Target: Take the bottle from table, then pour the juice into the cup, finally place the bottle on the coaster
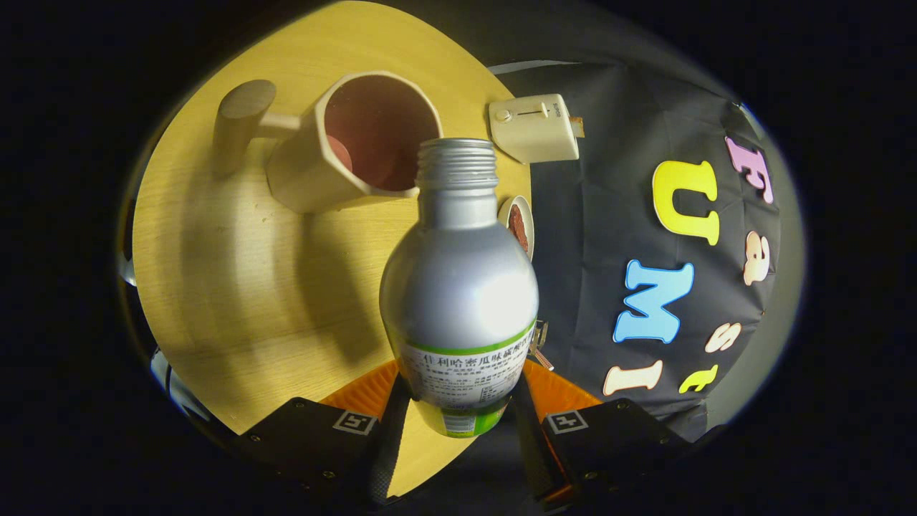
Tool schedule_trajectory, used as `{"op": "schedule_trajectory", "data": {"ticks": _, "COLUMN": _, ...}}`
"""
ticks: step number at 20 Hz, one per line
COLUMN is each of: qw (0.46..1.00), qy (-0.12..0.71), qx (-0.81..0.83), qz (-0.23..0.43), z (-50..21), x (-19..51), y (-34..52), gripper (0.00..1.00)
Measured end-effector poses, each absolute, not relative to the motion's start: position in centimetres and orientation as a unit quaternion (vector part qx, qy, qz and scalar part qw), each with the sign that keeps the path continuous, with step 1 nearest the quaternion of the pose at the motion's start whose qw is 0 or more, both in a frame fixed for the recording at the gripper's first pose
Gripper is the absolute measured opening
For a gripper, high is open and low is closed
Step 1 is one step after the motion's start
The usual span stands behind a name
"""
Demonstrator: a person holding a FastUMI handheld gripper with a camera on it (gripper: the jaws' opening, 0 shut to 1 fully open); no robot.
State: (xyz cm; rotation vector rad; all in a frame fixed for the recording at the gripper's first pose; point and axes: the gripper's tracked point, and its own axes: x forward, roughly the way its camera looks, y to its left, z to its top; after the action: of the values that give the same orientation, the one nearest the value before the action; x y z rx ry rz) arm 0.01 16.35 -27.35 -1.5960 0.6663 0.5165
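Observation:
A silver metal bottle [458, 287] with a white and green label stands between my fingers, uncapped, and my gripper [458, 412] is shut on its lower body. The view is rolled, so the bottle leans toward the cup. Its threaded open mouth points at a cream angular cup [354, 143] with a reddish inside and a wooden side handle, which stands on the wooden table [236, 287] just beyond the bottle. The mouth overlaps the cup's near rim. No liquid stream shows. A small round coaster [521, 226] with a brown centre lies right beside the bottle's shoulder, partly hidden by it.
A cream box-shaped device [534, 127] with a knob and a slot sits at the table's far edge, past the coaster. The booth's dark cloth wall rises behind the table's edge. Bare tabletop stretches on the cup's handle side.

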Motion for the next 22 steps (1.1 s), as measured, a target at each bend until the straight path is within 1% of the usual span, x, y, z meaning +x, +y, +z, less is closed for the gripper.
{"op": "schedule_trajectory", "data": {"ticks": 6, "qw": 0.601, "qy": 0.291, "qx": -0.712, "qz": 0.218, "z": -26.8, "x": 0.4, "y": 16.4, "gripper": 0.71}}
{"op": "schedule_trajectory", "data": {"ticks": 22, "qw": 0.521, "qy": 0.284, "qx": -0.775, "qz": 0.217, "z": -25.6, "x": 1.1, "y": 16.5, "gripper": 0.71}}
